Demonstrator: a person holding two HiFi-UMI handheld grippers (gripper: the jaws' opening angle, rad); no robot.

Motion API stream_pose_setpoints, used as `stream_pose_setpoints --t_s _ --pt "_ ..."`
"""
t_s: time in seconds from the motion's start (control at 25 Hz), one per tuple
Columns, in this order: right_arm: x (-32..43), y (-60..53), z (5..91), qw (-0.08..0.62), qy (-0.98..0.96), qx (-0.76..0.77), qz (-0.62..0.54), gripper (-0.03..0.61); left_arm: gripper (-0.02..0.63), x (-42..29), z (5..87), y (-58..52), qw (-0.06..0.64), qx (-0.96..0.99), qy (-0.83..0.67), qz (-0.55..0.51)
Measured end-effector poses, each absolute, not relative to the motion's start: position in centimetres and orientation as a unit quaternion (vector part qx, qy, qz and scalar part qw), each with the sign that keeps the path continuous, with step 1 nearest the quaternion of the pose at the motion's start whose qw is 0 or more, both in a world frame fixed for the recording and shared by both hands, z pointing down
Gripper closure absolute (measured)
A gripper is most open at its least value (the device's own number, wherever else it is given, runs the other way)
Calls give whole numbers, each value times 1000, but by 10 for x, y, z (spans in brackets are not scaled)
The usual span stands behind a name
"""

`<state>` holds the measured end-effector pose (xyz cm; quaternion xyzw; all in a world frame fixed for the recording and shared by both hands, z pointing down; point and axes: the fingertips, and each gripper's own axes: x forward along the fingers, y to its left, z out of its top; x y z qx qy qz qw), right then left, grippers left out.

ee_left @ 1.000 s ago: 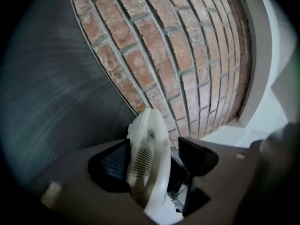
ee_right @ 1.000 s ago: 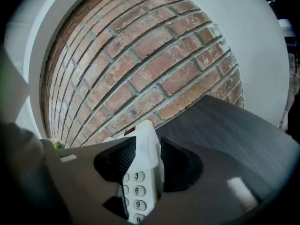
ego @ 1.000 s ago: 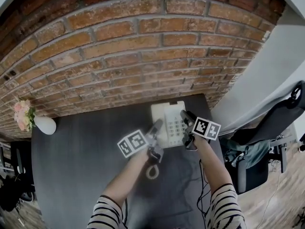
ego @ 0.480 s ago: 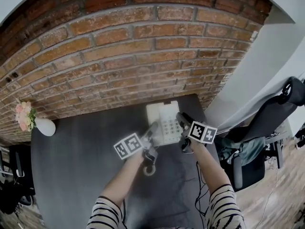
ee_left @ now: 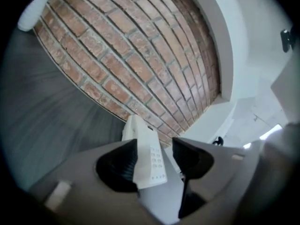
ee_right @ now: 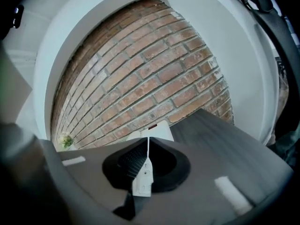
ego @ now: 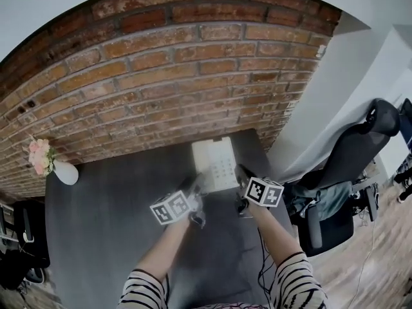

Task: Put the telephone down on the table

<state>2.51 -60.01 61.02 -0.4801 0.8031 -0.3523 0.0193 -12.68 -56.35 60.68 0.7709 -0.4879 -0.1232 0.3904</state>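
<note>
A white push-button telephone [ego: 215, 163] stands on the dark table [ego: 109, 211], close to the brick wall. Both grippers hang a short way in front of it, touching nothing. My left gripper [ego: 196, 187] has its jaws apart and closing; in the left gripper view the telephone [ee_left: 149, 159] shows beyond the gap of the left gripper [ee_left: 154, 144], with nothing between the pads. My right gripper [ego: 239, 174] is closing, its jaws almost together and holding nothing. In the right gripper view only a sliver of the telephone's keypad [ee_right: 143, 179] shows through the slit of the right gripper [ee_right: 148, 140].
A white vase of pink flowers [ego: 59, 168] stands at the table's far left by the brick wall [ego: 174, 89]. A black office chair [ego: 351, 166] stands right of the table's right edge. A thin cable [ego: 261, 266] trails near my right arm.
Both grippers have drawn back from the telephone towards me and risen a little. The right jaws have closed from wide open. The left jaws have narrowed.
</note>
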Motion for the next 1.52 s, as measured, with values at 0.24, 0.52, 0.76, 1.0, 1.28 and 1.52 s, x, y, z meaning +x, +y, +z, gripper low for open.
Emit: stream_pose_setpoints --t_s 0.24,0.52,0.76,1.0,1.28,1.52 --pt "25 -548 600 24 807 -469 -358 578 535 -122 586 -519 331 784 -518 -89" --pt "35 -483 591 20 814 -461 -353 578 611 -105 571 -463 283 803 -522 -44" --pt "50 -422 578 26 819 -458 -345 578 611 -88 553 -408 247 813 -527 -23" --pt "64 -361 575 25 822 -451 -348 578 612 -84 543 -352 227 801 -554 -27" --pt "78 -292 574 17 826 -447 -343 578 612 -76 551 -282 228 794 -563 -12" --pt "87 -242 573 24 827 -444 -345 578 612 -67 552 -227 215 800 -561 0"
